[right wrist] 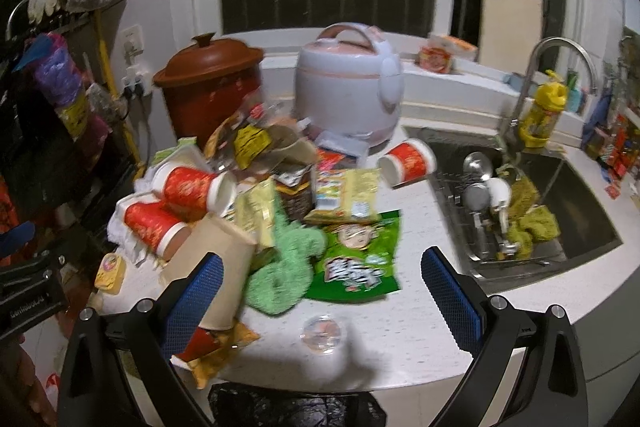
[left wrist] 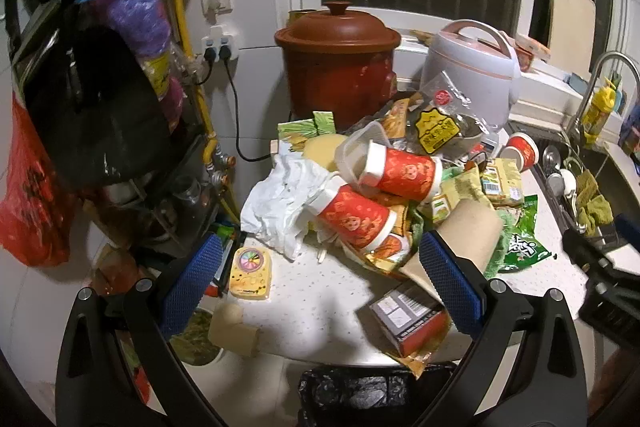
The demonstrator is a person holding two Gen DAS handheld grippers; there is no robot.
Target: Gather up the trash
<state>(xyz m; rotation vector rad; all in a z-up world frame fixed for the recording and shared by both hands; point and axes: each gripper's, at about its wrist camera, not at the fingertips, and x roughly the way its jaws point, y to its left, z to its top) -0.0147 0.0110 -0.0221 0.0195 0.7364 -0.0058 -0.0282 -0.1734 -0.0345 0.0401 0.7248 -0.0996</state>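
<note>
- Looks barely begun: the trash pile (left wrist: 384, 187) covers the white counter (left wrist: 320, 307), and the black-lined bin (left wrist: 360, 395) waits below the counter's edge.
- Left gripper (left wrist: 320, 283) hovers over the counter's left end, jaws apart, holding nothing.
- The heap: crumpled tissue (left wrist: 280, 203), red paper cups (left wrist: 356, 219), a green snack bag (right wrist: 356, 259).
- Right gripper (right wrist: 322, 291) is likewise spread wide and empty.

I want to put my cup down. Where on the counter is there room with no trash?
Bare countertop lies between the green snack bag and the sink. Another patch lies between the yellow toy and the small box. The middle, around the red paper cups, is crowded.
</note>
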